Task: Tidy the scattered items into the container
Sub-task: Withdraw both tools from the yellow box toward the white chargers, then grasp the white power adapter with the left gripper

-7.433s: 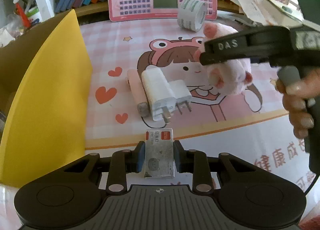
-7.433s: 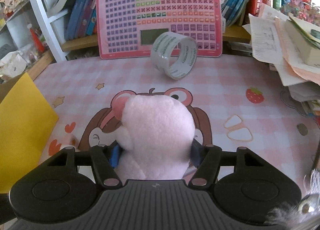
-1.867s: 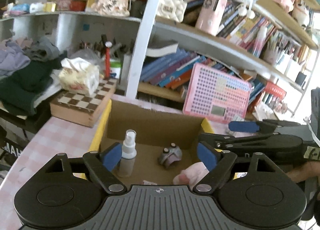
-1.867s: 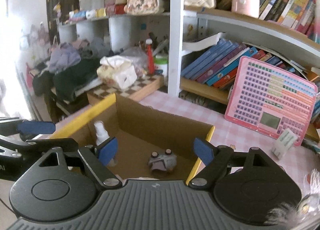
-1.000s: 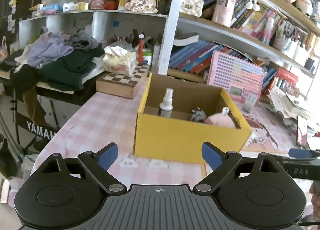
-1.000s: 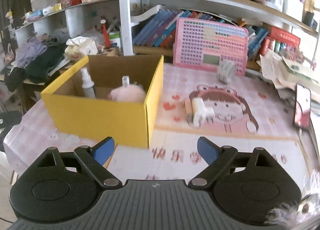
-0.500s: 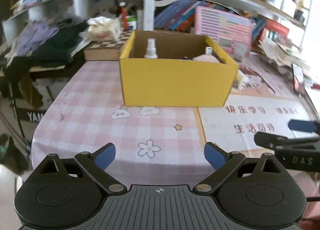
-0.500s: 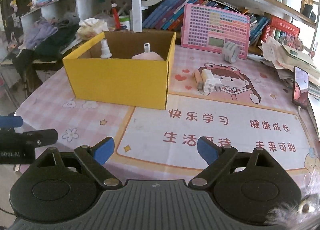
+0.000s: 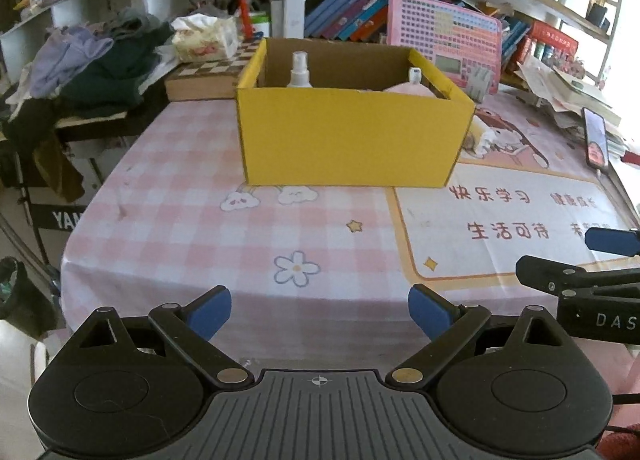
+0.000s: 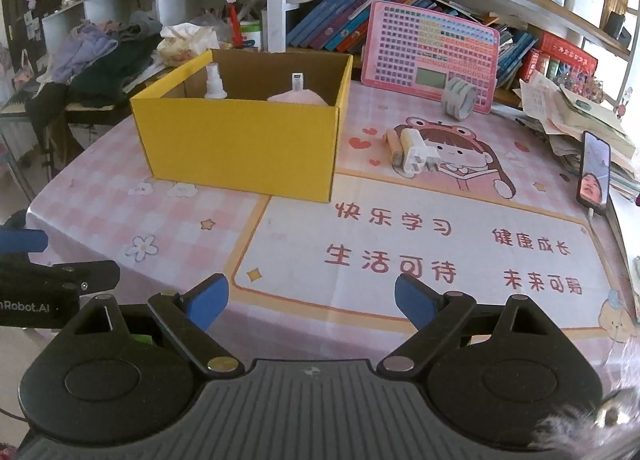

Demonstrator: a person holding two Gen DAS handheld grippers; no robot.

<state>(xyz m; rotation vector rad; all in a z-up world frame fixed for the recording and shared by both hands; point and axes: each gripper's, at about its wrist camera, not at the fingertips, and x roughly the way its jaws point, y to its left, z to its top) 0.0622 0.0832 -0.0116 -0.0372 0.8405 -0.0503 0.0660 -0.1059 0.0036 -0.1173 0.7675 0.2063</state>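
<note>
From the left wrist: left gripper [image 9: 320,310] spread wide and empty over the near edge of the table [image 9: 180,196], yellow box [image 9: 352,132] farther off at centre with a spray bottle [image 9: 300,70] and a pink plush [image 9: 408,87] inside, right gripper [image 9: 580,260] low at the right edge. From the right wrist: right gripper [image 10: 311,298] likewise spread and empty, box [image 10: 240,140] far left, charger [image 10: 418,152] and a pink stick [image 10: 392,146] touching it lying outside just right of the box, tape roll [image 10: 459,98] farther back, phone [image 10: 594,172] at the right.
</note>
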